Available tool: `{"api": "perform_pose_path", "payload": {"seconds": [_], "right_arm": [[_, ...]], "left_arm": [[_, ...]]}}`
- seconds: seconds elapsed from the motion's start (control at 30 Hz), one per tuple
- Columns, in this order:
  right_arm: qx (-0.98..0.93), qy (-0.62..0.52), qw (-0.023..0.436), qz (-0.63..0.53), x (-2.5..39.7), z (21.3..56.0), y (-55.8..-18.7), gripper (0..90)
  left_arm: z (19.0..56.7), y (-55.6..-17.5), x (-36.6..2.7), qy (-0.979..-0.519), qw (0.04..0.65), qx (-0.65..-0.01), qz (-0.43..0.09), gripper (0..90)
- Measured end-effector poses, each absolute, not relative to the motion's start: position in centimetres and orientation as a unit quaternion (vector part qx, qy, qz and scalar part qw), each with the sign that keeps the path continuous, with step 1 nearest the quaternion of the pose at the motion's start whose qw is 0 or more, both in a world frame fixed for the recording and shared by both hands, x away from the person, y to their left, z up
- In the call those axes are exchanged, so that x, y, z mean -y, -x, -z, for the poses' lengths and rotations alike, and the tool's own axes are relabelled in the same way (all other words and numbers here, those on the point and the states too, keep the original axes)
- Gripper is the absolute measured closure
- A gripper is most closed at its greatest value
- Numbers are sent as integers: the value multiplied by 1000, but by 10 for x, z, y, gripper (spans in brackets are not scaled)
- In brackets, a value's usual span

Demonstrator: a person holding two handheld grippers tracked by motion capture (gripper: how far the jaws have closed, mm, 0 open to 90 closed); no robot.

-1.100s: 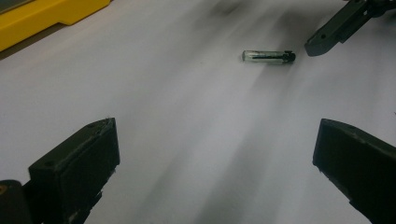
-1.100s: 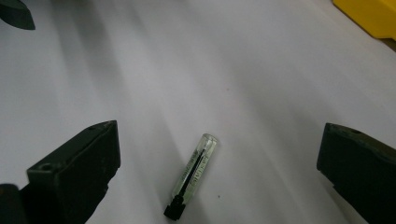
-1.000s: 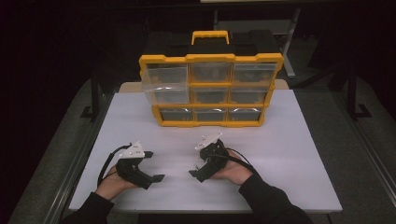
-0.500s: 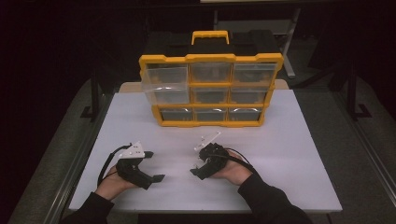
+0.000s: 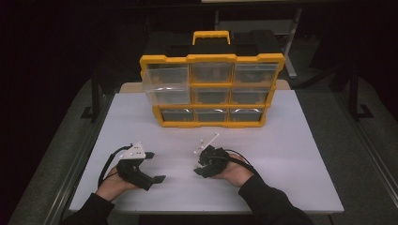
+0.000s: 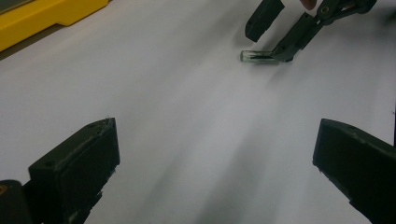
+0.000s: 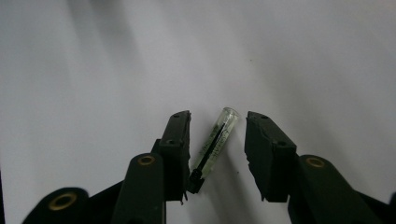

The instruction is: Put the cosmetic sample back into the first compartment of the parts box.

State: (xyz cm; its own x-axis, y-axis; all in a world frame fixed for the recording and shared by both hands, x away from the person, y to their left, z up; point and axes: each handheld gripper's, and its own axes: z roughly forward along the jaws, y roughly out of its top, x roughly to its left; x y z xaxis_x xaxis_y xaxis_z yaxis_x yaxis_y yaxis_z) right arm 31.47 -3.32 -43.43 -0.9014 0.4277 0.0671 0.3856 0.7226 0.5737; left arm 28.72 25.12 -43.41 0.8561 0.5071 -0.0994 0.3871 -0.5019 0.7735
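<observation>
Small clear glass vial with a dark cap and a dark stem inside lies flat on the white worktop, between the spread jaws of the right hand-held gripper, not yet gripped; one jaw looks close to the cap end. Left hand-held gripper rests released, well apart, holding nothing. Risk: the round vial could roll or skid out if the jaws close off-centre; too hard a squeeze might crack the glass. Behind stands a yellow drawer organiser; top-left drawer pulled out, contents of the drawers not discernible.
</observation>
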Motion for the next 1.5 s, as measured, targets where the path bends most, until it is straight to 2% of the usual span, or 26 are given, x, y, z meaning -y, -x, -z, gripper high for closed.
{"api": "perform_pose_path", "payload": {"seconds": [0.23, 0.5, 0.87, 1.5], "right_arm": [[-929, -220, 33, -297, 32, 436, -315, 626], [-932, -220, 34, -287, 30, 439, -315, 714], [-933, -220, 39, -281, 30, 440, -315, 766], [-932, -223, 38, -284, 33, 436, -316, 789]], "left_arm": [[434, -287, -251, -864, 426, -258, -70, 0], [434, -287, -251, -864, 426, -259, -71, 0], [434, -287, -250, -866, 424, -257, -70, 0], [434, -287, -250, -866, 424, -256, -70, 0]]}}
